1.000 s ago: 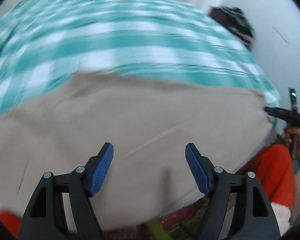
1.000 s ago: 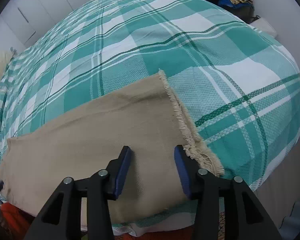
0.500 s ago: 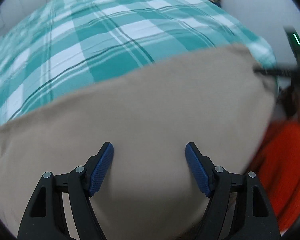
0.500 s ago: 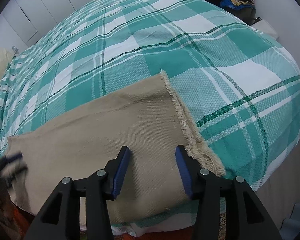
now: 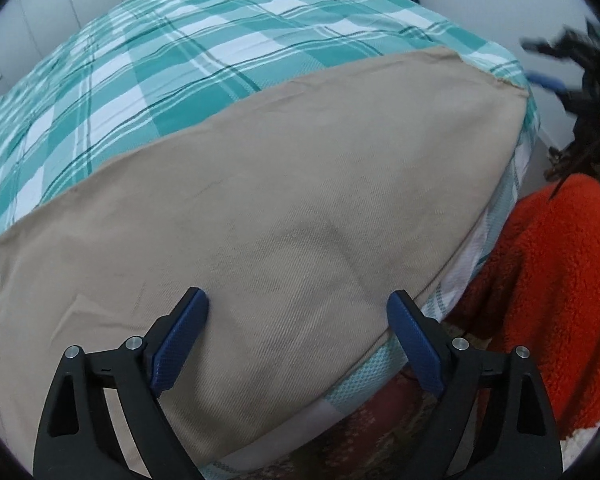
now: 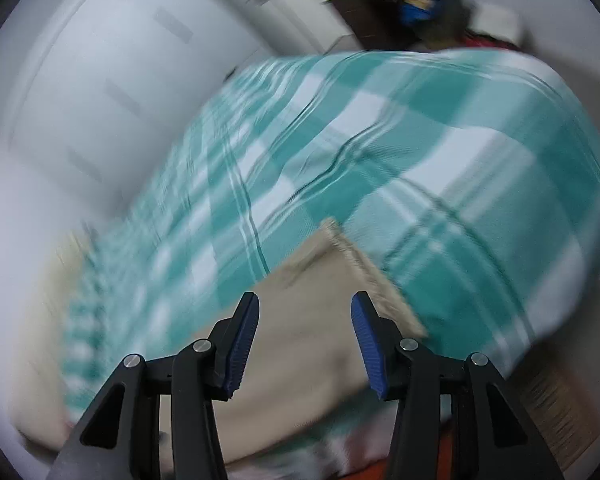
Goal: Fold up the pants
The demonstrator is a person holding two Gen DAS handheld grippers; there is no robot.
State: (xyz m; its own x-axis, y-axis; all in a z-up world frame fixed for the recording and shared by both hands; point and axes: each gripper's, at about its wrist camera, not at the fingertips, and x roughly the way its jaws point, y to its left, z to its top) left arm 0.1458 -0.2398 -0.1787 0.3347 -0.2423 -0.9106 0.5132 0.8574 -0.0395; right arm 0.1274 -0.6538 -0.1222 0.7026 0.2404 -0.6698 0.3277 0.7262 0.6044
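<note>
Light: soft, even, dim indoor; no glare, no hard shadows. Left wrist view: mostly sharp, far right edge smeared. Right wrist view: heavy motion blur throughout, only near foreground crisp. Both: strong fisheye bulge, black corner vignette.

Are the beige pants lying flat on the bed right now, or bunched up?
Flat. The pants lie smooth on the plaid bedspread without bunching; their frayed hem lies straight. How many layers, cannot tell.
</note>
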